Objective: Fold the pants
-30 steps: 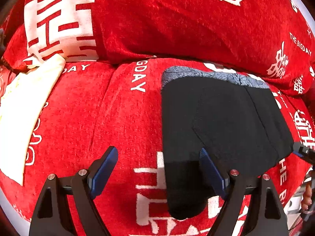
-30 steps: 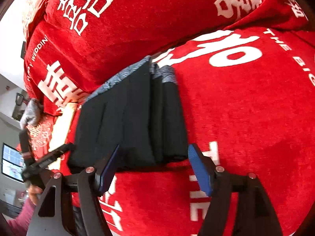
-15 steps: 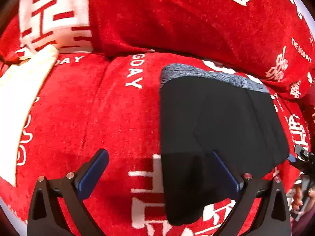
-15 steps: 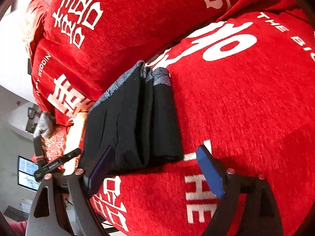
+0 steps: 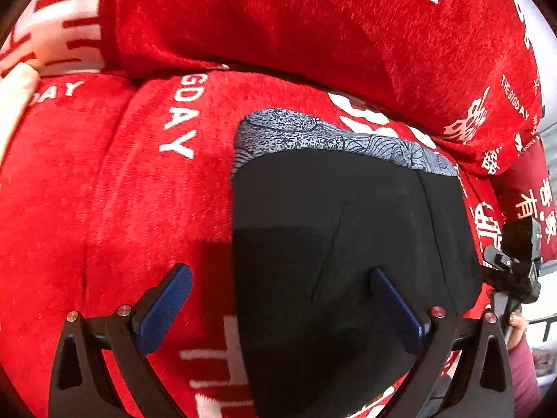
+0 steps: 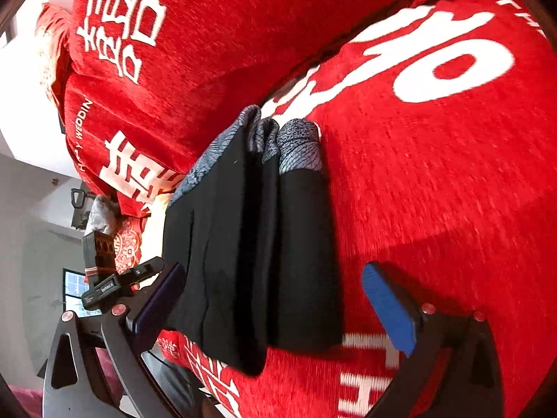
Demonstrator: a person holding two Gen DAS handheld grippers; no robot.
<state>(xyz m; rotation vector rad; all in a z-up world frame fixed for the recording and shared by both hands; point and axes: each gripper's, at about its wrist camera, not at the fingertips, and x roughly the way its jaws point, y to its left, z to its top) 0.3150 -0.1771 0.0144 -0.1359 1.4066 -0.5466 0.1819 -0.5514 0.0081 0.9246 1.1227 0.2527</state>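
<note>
Lying folded, pants [image 5: 348, 244] long axis runs toward backrest, patterned band farthest | both fingers spread, empty

Red plush sofa cover [image 5: 115, 209] printed with white Chinese characters and English words such as "BIGDAY", spread over seat and backrest [image 5: 313, 28] alike. Same cover [image 6: 435, 181] filling most of the right wrist view, with a large white character on the seat. Left of the sofa in the right wrist view, a pale grey wall [image 6: 31, 195] and a brighter white patch [image 6: 21, 55] above it. Low against that wall, a small dark-framed screen or window [image 6: 71, 284]; cannot tell which. Cream cloth [image 5: 12, 104] at the sofa's far left edge in the left wrist view. Bright, even light on the red pile.
</note>
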